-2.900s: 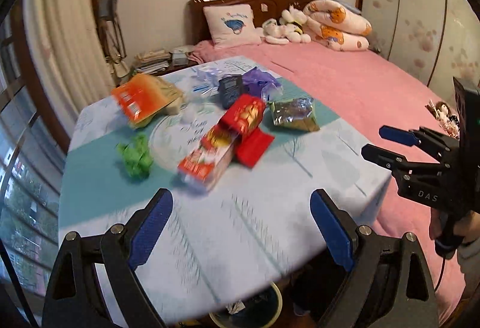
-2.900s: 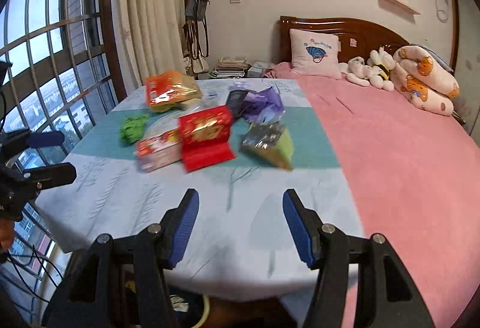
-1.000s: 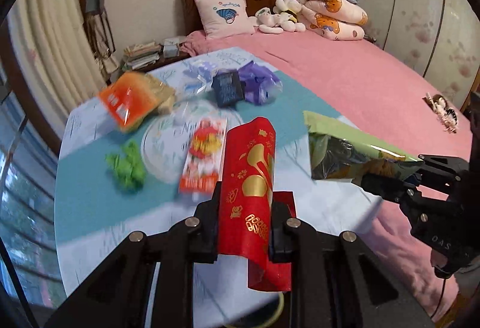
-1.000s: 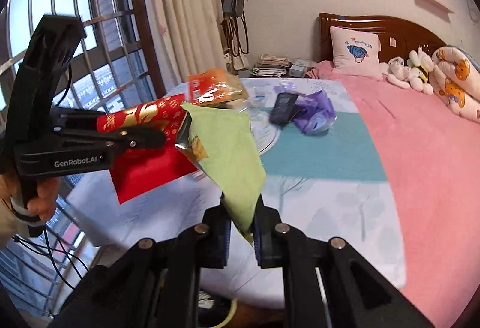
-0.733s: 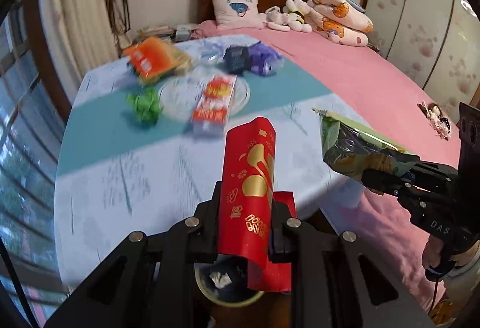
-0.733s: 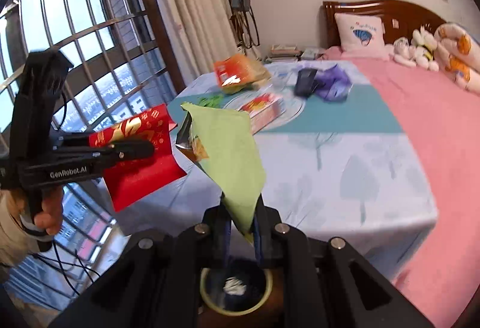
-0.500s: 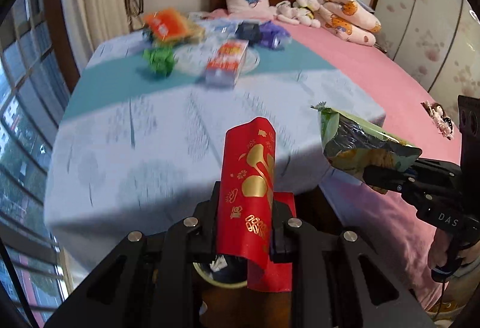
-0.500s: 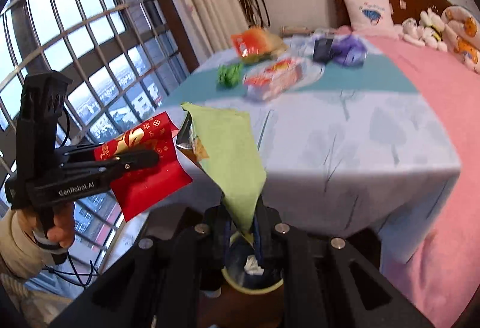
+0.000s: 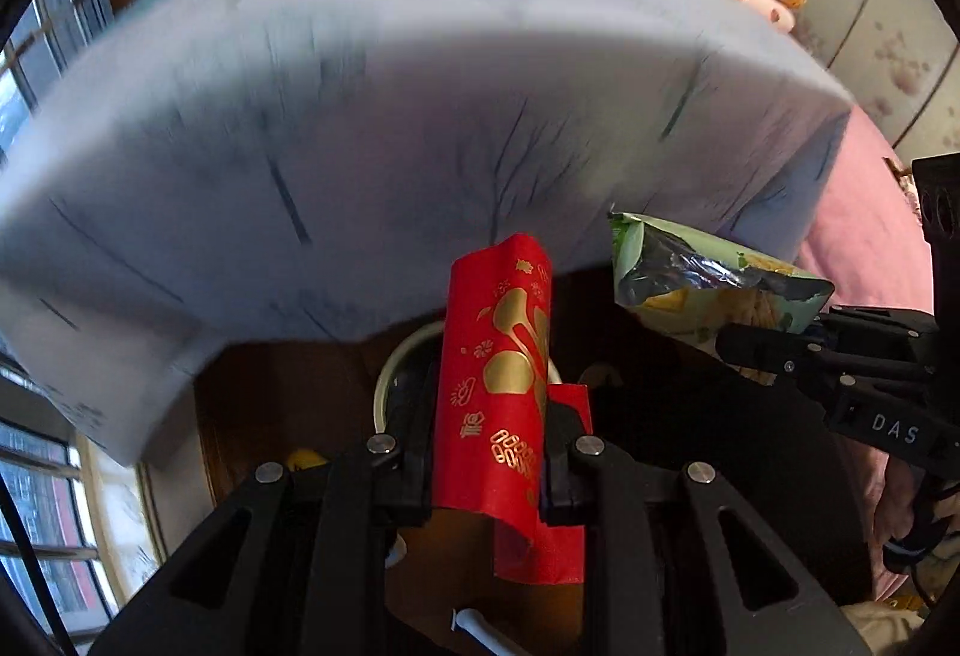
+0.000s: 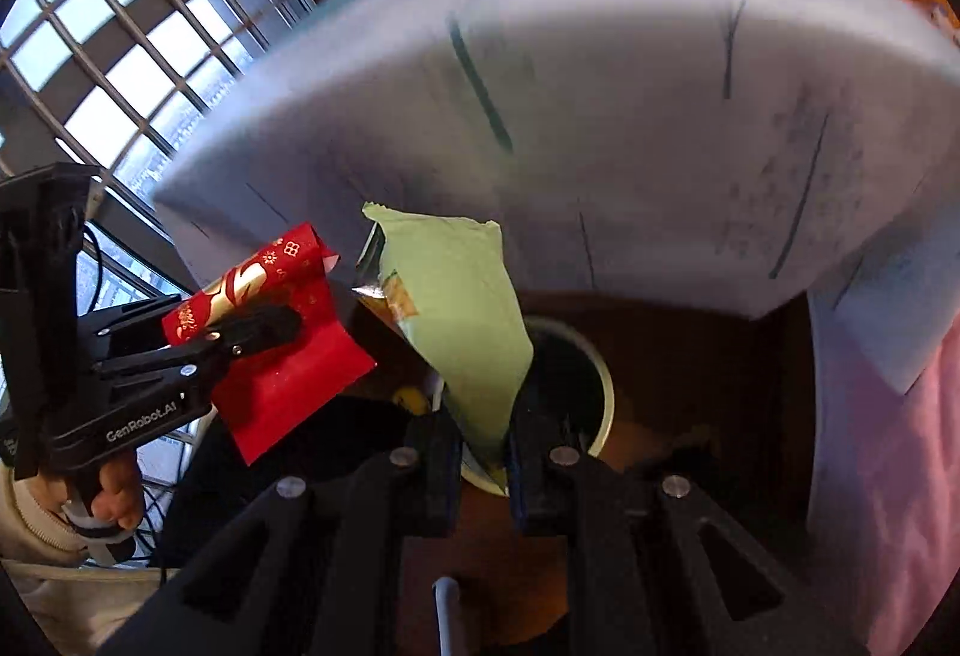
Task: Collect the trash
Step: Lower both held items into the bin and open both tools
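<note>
Envelope [image 9: 501,392] pinched in left tongs [image 9: 486,467]; bag [image 10: 465,326] in right tongs [image 10: 485,467].

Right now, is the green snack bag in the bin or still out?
Out. The green snack bag is clamped in the right hand-held gripper, above the bin.

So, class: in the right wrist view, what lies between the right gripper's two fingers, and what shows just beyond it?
The green snack bag lies pinched in the right gripper. Just beyond it shows the bin under the table, its rim partly hidden by the bag.

Cloth-draped table [image 9: 420,116], barred window [image 10: 120,56] — daylight, pink bed [image 9: 864,212], dark floor
</note>
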{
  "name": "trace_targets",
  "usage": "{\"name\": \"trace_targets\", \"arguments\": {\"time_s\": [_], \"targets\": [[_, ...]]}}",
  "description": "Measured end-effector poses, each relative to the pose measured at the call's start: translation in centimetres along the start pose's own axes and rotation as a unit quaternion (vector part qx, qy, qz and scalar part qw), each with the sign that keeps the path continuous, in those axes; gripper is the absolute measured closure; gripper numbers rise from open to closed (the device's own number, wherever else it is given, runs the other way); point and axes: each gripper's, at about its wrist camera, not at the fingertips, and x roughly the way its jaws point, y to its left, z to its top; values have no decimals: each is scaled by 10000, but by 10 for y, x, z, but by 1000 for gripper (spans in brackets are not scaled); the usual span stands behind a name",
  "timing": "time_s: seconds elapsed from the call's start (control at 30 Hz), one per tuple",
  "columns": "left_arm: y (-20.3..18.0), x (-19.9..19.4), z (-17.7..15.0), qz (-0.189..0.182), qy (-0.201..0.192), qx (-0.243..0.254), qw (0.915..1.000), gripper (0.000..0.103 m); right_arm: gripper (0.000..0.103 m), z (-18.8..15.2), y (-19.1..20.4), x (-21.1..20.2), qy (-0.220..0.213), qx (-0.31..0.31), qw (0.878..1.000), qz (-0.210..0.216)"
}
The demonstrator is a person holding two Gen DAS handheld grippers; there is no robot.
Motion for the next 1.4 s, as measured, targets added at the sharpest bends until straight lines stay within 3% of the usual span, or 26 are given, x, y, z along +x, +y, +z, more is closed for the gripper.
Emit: {"name": "trace_targets", "arguments": {"time_s": [0.17, 0.5, 0.67, 0.8, 0.9, 0.97, 1.03, 1.13, 1.23, 1.4], "targets": [[8, 53, -12, 97, 404, -93, 9991, 82, 91, -10, -8, 52, 418, 145, 9988, -195], [19, 139, -27, 343, 744, -255, 9963, 80, 91, -28, -31, 162, 1042, 756, 9906, -468], [24, 164, -31, 357, 823, -279, 9956, 77, 91, -35, -31, 193, 1347, 616, 9875, -546], [23, 170, -32, 376, 847, -299, 9952, 73, 88, -32, -32, 199, 1289, 546, 9887, -535], [28, 175, -32, 349, 818, -331, 9955, 65, 88, -33, -37, 203, 1313, 593, 9881, -537], [26, 175, -32, 356, 781, -340, 9957, 46, 86, -32, -42, 205, 1326, 646, 9875, -558], [28, 175, -34, 364, 734, -366, 9960, 28, 78, -31, -44, 208, 1289, 696, 9876, -565], [30, 173, -35, 454, 679, -421, 9958, 21, 67, -29, -45, 207, 1247, 711, 9875, -649], [34, 173, -33, 510, 674, -524, 9950, 11, 66, -28, -47, 207, 1197, 743, 9878, -656], [36, 170, -31, 537, 583, -571, 9952, 9, 64, -28, -47, 207, 1201, 716, 9880, -664]]}}
